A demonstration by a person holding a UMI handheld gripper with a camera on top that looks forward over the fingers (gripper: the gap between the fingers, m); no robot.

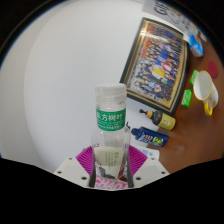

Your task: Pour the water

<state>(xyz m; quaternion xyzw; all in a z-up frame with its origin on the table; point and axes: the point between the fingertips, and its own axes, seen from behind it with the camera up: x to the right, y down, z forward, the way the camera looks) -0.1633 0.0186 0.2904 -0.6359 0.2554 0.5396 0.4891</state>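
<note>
- A white table [50, 90] carries everything, its far right corner beside a framed picture [160, 55].
- A clear water bottle [110, 125] stands upright near its front edge.
- The tongs [110, 165] clamp the bottle's base, both pink pads pressing it.

Clear plastic water bottle [111, 125] — white cap on, green label — upright, clamped between the tool's [111, 166] fingers.

- You hold a clear bottle [111, 122] with a white cap and a green-and-white label.
- Your gripper [110, 166] shows magenta ribbed pads [88, 158].
- White table [55, 90] meets brown wood surface [185, 150].
- A dark-framed, multicoloured picture [162, 55] lies beyond.
- A yellow-and-white cup [204, 90] stands near it.
</note>
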